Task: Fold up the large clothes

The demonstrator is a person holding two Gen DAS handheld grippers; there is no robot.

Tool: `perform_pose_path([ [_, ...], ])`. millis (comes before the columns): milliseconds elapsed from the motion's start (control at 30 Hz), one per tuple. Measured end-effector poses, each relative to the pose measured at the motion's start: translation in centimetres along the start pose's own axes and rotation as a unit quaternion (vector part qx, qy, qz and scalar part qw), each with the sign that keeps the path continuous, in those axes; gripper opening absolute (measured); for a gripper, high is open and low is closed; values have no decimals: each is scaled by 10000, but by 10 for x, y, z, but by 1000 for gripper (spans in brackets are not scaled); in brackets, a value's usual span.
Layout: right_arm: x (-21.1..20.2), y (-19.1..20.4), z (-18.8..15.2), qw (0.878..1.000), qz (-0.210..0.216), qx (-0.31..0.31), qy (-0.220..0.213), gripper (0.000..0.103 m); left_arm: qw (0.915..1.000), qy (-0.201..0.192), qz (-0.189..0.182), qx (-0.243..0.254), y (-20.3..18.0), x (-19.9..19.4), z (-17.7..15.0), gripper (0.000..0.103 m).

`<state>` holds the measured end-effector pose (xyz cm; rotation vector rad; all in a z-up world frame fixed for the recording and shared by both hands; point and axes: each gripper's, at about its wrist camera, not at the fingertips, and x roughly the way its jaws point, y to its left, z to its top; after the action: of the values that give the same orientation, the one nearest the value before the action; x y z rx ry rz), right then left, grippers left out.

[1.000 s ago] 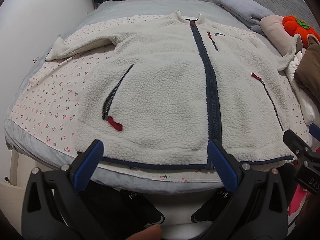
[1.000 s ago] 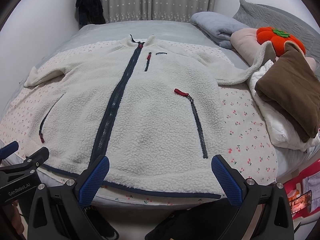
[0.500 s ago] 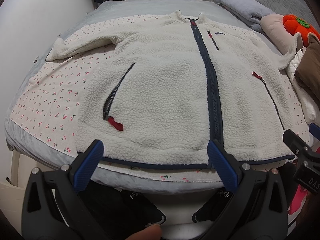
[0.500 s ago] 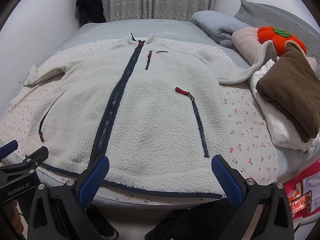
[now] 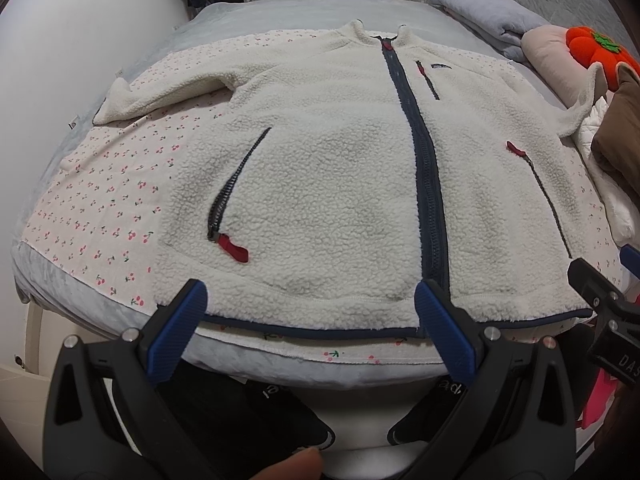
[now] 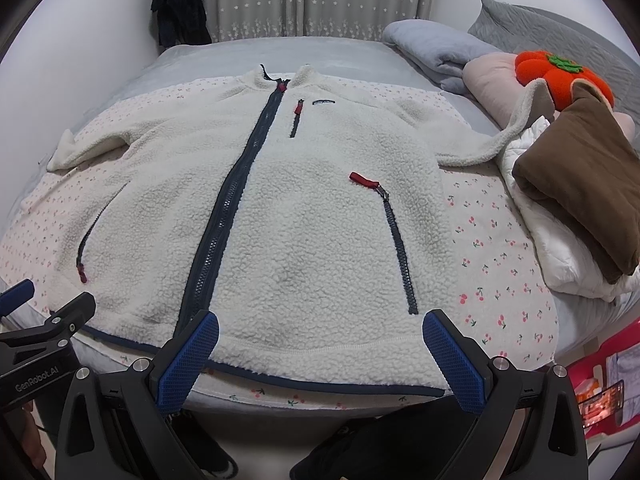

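I had the cream fleece jacket [image 5: 328,184] lying flat, front up and zipped, on the cherry-print sheet [image 5: 100,208] of the bed [image 6: 240,50], sleeves spread to either side. My left tongs [image 5: 310,312] hung wide apart just off the navy hem, gripping nothing. My right tongs [image 6: 320,340] were likewise wide, empty, near the hem on the other side. A folded brown garment [image 6: 576,184] sat on white bedding [image 6: 560,252] beside the far sleeve.
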<state>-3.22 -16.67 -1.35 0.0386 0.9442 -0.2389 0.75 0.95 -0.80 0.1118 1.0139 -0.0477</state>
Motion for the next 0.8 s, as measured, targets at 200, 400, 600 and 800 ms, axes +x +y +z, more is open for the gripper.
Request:
perform_pose_path([
  [200,0,-1,0,10000,-15,1,17,103,10000,5,19,23,-1,2,-1,103],
  [400,3,-1,0,10000,-49,14,47,103,9999,27,83,65,-1,4,-2,103],
  [600,4,-5,1,9999,-110,12,32,103,9999,-2,118,74,2,6,-1,103],
  [800,5,-25,1,9997,-228,99,-39,103,9998,-37,-182,-74,17,15,2,103],
])
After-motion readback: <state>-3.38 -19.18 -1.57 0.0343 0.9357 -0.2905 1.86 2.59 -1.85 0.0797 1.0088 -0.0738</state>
